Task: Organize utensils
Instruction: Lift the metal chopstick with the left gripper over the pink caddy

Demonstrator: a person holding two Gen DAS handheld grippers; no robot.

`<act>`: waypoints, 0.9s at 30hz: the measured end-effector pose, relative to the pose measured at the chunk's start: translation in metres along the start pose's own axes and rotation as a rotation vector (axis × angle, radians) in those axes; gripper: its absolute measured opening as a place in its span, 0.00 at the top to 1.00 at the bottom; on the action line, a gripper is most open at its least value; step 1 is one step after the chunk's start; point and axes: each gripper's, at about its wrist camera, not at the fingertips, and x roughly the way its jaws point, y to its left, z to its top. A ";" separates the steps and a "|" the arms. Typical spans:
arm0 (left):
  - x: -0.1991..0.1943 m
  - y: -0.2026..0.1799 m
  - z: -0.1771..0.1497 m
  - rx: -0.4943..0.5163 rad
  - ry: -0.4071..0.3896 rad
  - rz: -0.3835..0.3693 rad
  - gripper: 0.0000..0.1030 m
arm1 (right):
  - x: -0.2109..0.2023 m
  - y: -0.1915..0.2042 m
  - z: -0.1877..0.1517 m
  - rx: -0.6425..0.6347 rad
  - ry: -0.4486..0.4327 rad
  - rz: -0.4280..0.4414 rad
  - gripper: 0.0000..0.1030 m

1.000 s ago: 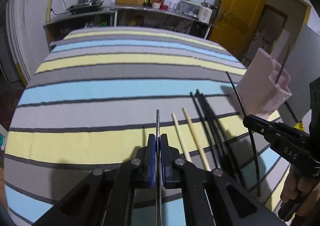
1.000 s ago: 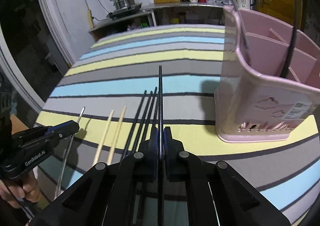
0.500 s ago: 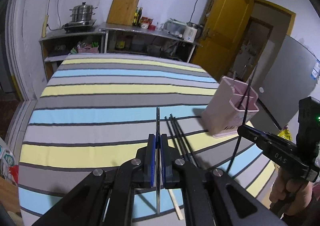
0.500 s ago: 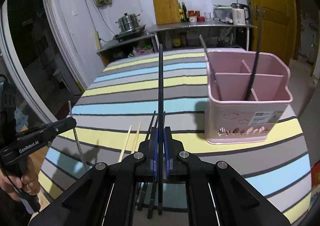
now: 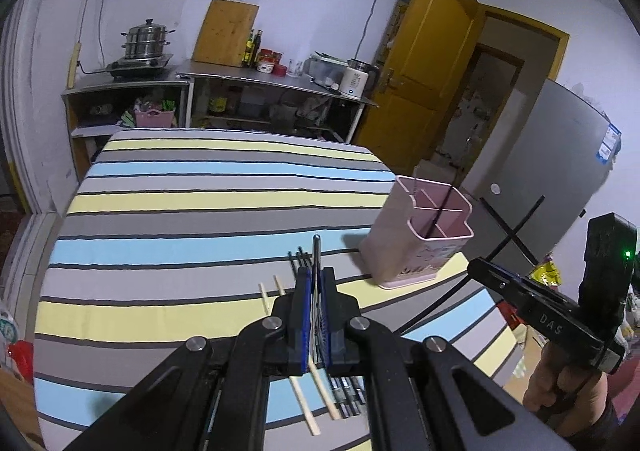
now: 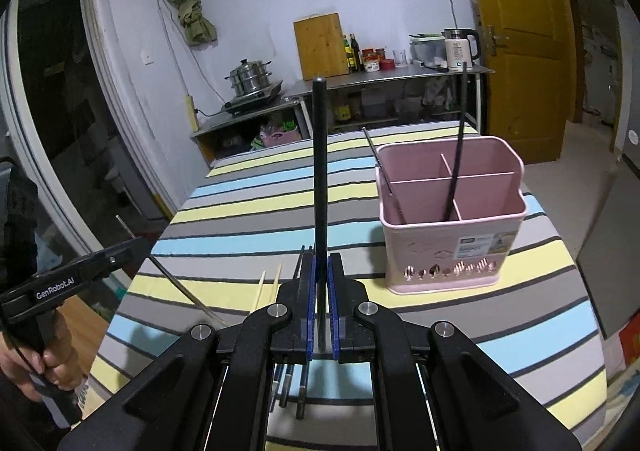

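caddy (image 6: 452, 251): two sticks in | left gripper (image 5: 316, 305) clamps metal chopstick (image 5: 316, 251) | right gripper (image 6: 320, 291) clamps black chopstick (image 6: 319, 155) | more beside caddy, unsorted

We see a dim room under cool, bluish artificial light that seems to fall from above. The holder (image 6: 452, 219) throws a soft shadow onto the tablecloth (image 6: 248, 211) to its left in both views. Beyond the holder, the steel counter (image 6: 384, 75) carries a pale sheen. Far left of the holder in the right wrist view, the doorway (image 6: 52, 99) is almost black. Both views bow strongly, straight lines curving away from the holder, with black corners. Focus holds sharp on the holder; the far shelves look soft and grainy.
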 end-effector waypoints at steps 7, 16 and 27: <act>0.013 -0.024 -0.002 0.022 0.033 -0.048 0.96 | -0.013 -0.012 -0.008 0.025 -0.006 -0.017 0.94; 0.044 -0.063 -0.002 0.046 0.086 -0.125 0.96 | -0.023 -0.037 -0.007 0.074 -0.015 -0.055 0.94; 0.061 -0.103 0.053 0.072 0.029 -0.199 0.96 | -0.047 -0.062 0.038 0.098 -0.127 -0.092 0.94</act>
